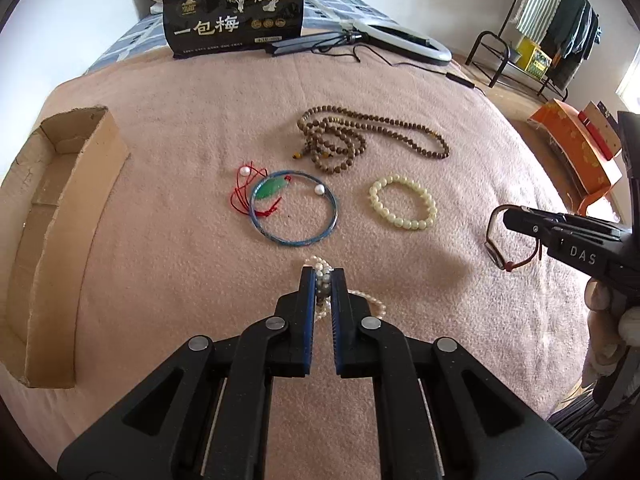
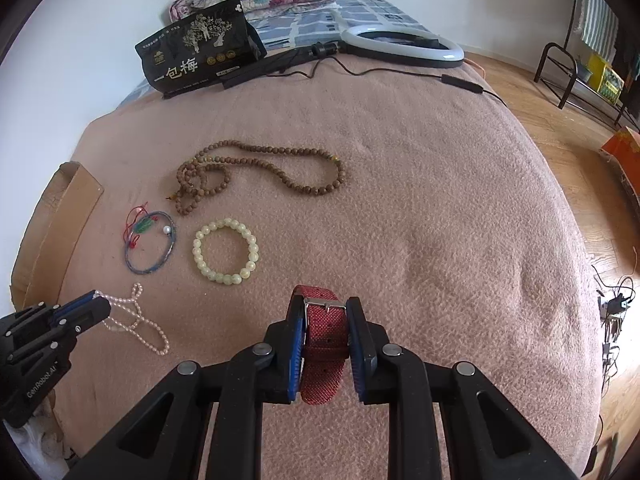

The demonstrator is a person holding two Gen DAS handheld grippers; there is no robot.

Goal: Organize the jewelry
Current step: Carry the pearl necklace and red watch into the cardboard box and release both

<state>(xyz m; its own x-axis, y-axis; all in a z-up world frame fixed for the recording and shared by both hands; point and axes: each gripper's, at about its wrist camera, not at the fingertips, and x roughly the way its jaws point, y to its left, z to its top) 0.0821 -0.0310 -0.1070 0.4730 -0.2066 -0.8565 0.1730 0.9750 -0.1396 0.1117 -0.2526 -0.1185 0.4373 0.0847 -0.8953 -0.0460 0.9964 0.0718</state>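
Pearl necklace (image 1: 325,276) pinched in left jaws, red watch (image 2: 324,344) in right; 3 bracelets (image 1: 403,202) lie beyond.

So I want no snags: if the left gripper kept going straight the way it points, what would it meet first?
Probably the pink blanket just past the pearl strand it grips; the blue bangle lies next beyond, though depth is hard to judge.

Ahead of the left gripper (image 1: 323,276) lie a blue bangle (image 1: 294,209), a pale bead bracelet (image 1: 403,202) and brown prayer beads (image 1: 360,138). To its left the blanket (image 1: 180,260) is bare up to the cardboard box (image 1: 60,248). Right of the right gripper (image 2: 324,312) the blanket is open.
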